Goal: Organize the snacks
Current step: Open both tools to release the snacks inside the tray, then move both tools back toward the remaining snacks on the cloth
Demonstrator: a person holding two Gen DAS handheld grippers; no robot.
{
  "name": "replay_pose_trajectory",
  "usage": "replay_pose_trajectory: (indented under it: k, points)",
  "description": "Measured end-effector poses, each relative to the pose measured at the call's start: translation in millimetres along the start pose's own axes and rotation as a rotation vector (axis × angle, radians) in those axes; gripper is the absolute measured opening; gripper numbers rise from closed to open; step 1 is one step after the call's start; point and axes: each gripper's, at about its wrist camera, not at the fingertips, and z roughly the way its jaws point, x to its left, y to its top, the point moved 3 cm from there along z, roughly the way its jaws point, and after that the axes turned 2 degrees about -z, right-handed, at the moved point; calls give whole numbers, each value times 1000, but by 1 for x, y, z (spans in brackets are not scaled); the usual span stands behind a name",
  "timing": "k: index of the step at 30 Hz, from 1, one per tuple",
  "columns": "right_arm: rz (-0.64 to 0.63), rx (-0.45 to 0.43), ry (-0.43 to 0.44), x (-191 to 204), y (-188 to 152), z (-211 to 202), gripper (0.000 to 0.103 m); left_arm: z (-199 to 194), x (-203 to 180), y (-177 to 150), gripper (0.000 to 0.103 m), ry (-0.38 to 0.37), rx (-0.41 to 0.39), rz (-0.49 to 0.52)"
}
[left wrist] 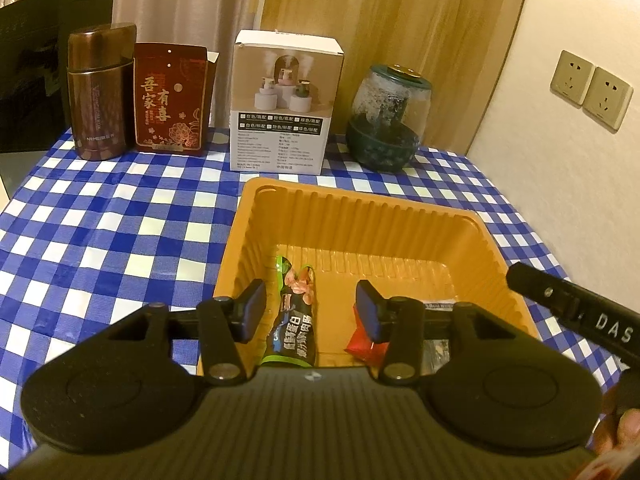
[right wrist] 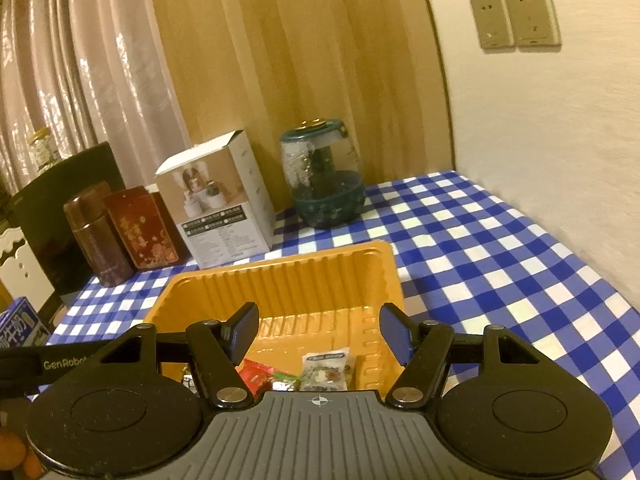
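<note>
An orange plastic tray (left wrist: 360, 196) sits on the blue-and-white checked cloth, close below both grippers. A green-and-black snack packet (left wrist: 294, 312) lies in it, between the fingers of my left gripper (left wrist: 311, 312). The pads stand clear of the packet on both sides, so the left gripper is open. A red packet (left wrist: 360, 344) lies by its right finger. In the right wrist view my right gripper (right wrist: 318, 332) hangs open over the tray (right wrist: 280, 260), with nothing between its fingers. Under it lie the red packet (right wrist: 256, 376) and a clear white-topped packet (right wrist: 324, 368).
Along the back stand a brown flask (left wrist: 100, 96), a red gift box (left wrist: 170, 98), a white carton (left wrist: 284, 100) and a glass jar with a green base (left wrist: 386, 116). The wall with sockets (left wrist: 590, 88) borders the right. A blue milk carton (right wrist: 18, 324) stands far left.
</note>
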Motion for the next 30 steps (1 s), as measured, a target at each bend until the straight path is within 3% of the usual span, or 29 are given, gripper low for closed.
replay_pose_trajectory:
  k: [9,18,30]
  points:
    - [53,-18,-42,-18,-4,-22,67,-15,-3,-7,46,-12,3,24]
    - [58,4,-60,-19,-23,-57,67,-55,4,-21,49,-43,18,67]
    - [42,59,-46,3,-57,-114,67,-119,26,-66,55,-69,72,148]
